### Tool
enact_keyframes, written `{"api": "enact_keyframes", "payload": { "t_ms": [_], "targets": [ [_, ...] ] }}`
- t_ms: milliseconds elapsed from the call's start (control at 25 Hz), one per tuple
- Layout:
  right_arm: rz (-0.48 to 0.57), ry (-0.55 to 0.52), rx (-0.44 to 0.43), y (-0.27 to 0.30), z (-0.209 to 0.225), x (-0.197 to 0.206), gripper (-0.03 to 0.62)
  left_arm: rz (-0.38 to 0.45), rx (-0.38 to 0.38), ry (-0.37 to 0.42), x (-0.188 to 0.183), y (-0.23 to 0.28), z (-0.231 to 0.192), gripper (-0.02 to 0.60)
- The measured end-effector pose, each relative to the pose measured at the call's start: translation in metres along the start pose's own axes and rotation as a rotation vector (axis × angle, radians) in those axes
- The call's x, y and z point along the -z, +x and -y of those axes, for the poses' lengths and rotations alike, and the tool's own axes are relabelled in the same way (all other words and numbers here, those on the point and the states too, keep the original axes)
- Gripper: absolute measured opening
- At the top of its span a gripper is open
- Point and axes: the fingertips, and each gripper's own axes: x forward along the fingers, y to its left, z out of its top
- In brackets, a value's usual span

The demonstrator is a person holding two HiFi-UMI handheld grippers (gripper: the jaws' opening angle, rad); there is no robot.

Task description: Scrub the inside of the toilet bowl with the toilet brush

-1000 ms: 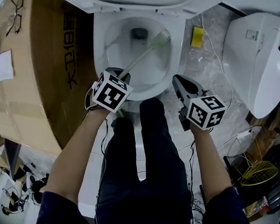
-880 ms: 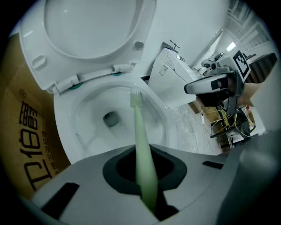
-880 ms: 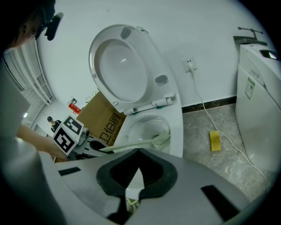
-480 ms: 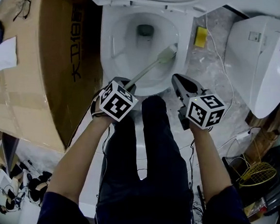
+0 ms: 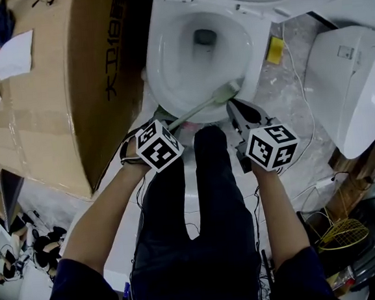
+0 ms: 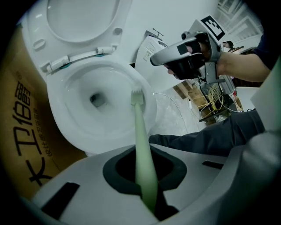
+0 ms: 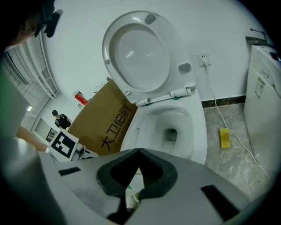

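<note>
The white toilet bowl (image 5: 167,63) stands open at the top of the head view, its lid (image 7: 140,57) raised. My left gripper (image 5: 167,124) is shut on the pale green handle of the toilet brush (image 5: 194,109). The handle slants up and right, and the brush head (image 5: 225,94) lies at the bowl's near right rim. In the left gripper view the brush (image 6: 139,132) runs from between the jaws of the left gripper (image 6: 145,167) toward the bowl (image 6: 74,110). My right gripper (image 5: 232,104) hovers just right of the brush head, shut and holding nothing. In its own view the right gripper (image 7: 139,151) faces the bowl (image 7: 193,132).
A large cardboard box (image 5: 45,93) stands against the bowl's left side. A yellow sponge (image 5: 273,50) and a white cable lie on the floor to the right, beside a white appliance (image 5: 351,86). The person's dark trouser legs (image 5: 192,204) stand in front of the bowl.
The brush head has slid from the bowl's right inner wall back to the near rim as my left gripper drew back. The right gripper has stayed put.
</note>
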Motion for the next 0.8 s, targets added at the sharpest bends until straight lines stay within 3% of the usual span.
{"api": "enact_keyframes", "payload": {
  "t_ms": [400, 800],
  "targets": [
    [-0.026, -0.027, -0.019, 0.013, -0.025, 0.011, 0.005, -0.066, -0.023, -0.027, 0.053, -0.006, -0.008, 0.046],
    [-0.041, -0.043, -0.027, 0.020, -0.039, 0.019, 0.005, -0.122, -0.114, -0.089, 0.087, -0.024, -0.038, 0.044]
  ]
}}
